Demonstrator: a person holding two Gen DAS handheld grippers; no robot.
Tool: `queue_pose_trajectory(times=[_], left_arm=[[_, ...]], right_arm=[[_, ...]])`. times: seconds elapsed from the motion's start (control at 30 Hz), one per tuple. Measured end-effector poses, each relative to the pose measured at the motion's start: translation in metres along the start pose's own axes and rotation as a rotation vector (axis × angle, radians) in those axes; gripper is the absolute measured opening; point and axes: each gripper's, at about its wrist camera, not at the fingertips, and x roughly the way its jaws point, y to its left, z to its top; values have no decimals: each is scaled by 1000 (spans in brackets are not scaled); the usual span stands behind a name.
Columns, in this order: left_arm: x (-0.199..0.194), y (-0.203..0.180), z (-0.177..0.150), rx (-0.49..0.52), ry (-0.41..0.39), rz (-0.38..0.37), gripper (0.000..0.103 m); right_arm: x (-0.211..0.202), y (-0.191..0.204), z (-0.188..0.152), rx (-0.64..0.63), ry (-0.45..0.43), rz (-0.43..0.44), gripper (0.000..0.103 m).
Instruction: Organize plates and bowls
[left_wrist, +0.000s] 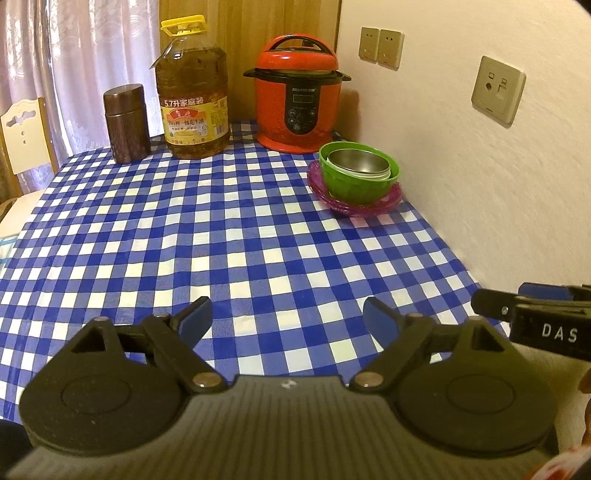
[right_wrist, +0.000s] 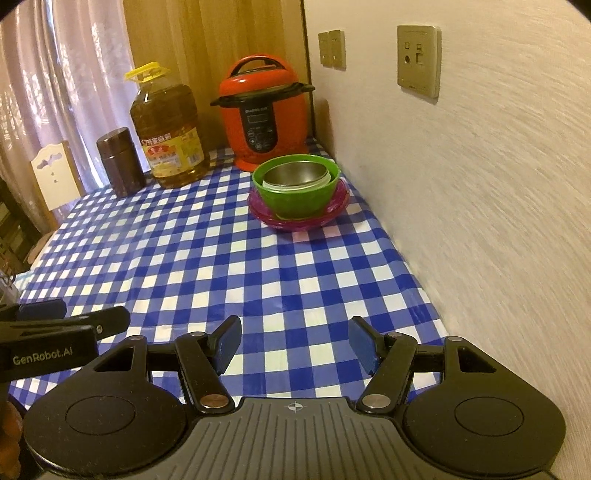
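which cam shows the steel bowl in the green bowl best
The right wrist view: the shiny steel bowl sits nearer and larger, nested in the green plastic bowl. The left wrist view shows the same steel bowl smaller, off right.

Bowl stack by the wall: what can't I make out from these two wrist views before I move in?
- Purple plates: count unclear in both views; green bowl covers their middles.
- White bowl: only a rim sliver shows, hidden between the green bowl and steel bowl.
- Right gripper: in the left view, mostly cut off by the frame edge.
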Motion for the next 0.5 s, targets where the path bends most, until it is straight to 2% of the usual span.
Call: queue_pose_trajectory(times=[0.5], left_arm=[[1, 0, -2, 3, 3, 4, 87]], right_arm=[[3, -1, 1, 7, 7, -6, 64]])
